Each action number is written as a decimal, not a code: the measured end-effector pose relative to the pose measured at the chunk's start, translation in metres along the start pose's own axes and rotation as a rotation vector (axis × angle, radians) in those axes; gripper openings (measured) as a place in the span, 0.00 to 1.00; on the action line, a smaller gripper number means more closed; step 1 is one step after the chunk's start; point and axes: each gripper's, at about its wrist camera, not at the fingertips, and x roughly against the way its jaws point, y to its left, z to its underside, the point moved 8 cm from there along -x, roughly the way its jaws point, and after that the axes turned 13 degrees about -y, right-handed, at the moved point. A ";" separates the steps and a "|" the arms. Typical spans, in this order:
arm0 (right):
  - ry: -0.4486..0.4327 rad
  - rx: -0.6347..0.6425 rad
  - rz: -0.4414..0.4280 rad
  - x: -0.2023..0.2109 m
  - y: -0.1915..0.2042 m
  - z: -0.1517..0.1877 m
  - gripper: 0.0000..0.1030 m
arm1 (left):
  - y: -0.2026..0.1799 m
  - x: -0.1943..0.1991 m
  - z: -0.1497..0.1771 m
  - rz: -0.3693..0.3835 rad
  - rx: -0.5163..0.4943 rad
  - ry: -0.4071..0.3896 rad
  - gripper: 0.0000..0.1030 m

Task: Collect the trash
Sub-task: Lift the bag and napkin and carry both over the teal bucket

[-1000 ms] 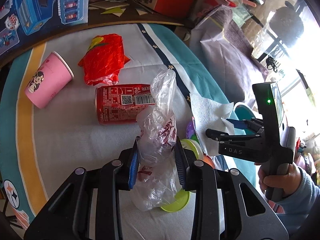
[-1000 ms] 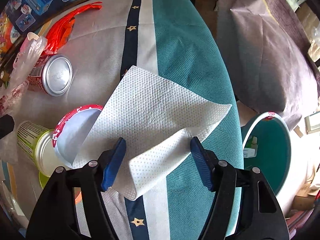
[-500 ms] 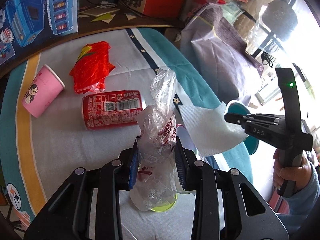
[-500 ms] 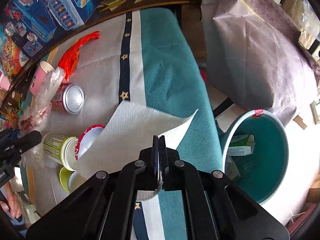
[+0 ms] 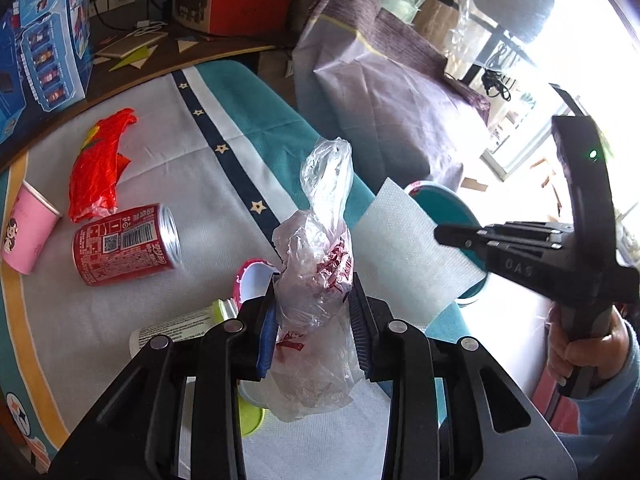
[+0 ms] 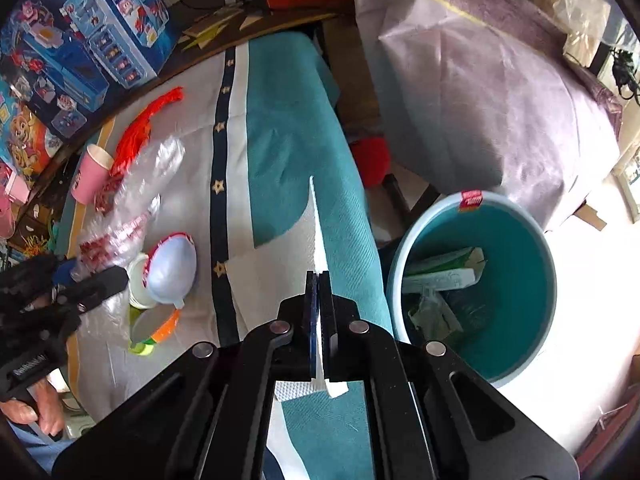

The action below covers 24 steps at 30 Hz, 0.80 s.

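Here, my left gripper [image 5: 314, 332] clamps a clear plastic bag [image 5: 320, 264] above the table [image 5: 120, 304], while my right gripper [image 6: 320, 312], jaws pressed flat, pinches a white napkin [image 6: 318, 240] by its near edge. The bag stands roughly upright, its long axis vertical, twisted neck pointing up and away. The napkin hangs edge-on, its length running forward toward the table's teal border. Beyond it, to the right and lower, sits the teal bin [image 6: 516, 220], already holding cartons. I judge the risk is the limp napkin snagging the bin's rim or fluttering to the floor. A can [image 5: 124, 240], pink cup [image 5: 26, 236] and red wrapper [image 5: 98, 168] lie farther back.
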 end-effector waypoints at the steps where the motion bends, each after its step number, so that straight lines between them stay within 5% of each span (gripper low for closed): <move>1: 0.028 0.005 -0.008 -0.007 0.002 0.008 0.13 | 0.000 0.000 0.001 -0.001 0.001 0.001 0.32; 2: 0.046 0.007 -0.008 -0.013 0.004 0.015 0.21 | 0.002 0.001 0.002 -0.004 0.005 0.003 0.32; 3: 0.055 0.019 -0.004 -0.020 0.006 0.020 0.44 | 0.005 0.001 0.004 -0.009 0.011 0.004 0.32; 4: 0.056 0.033 0.001 -0.025 0.009 0.024 0.55 | 0.009 0.002 0.005 -0.013 0.020 0.005 0.32; 10: 0.080 0.092 0.038 -0.055 0.020 0.038 0.62 | 0.034 0.009 0.011 -0.041 0.063 0.008 0.32; 13: 0.075 0.107 0.052 -0.058 0.021 0.039 0.82 | 0.039 0.012 0.014 -0.047 0.076 0.008 0.32; 16: 0.073 0.158 0.088 -0.063 0.020 0.044 0.83 | 0.040 0.012 0.014 -0.044 0.081 0.005 0.32; 20: 0.034 0.163 0.093 -0.061 0.017 0.046 0.78 | 0.038 0.010 0.013 -0.037 0.088 0.004 0.32; 21: 0.026 0.163 0.093 -0.060 0.017 0.046 0.69 | 0.038 0.009 0.013 -0.036 0.088 0.005 0.32; 24: 0.017 0.163 0.075 -0.050 0.021 0.043 0.13 | 0.036 0.007 0.013 -0.035 0.091 0.007 0.32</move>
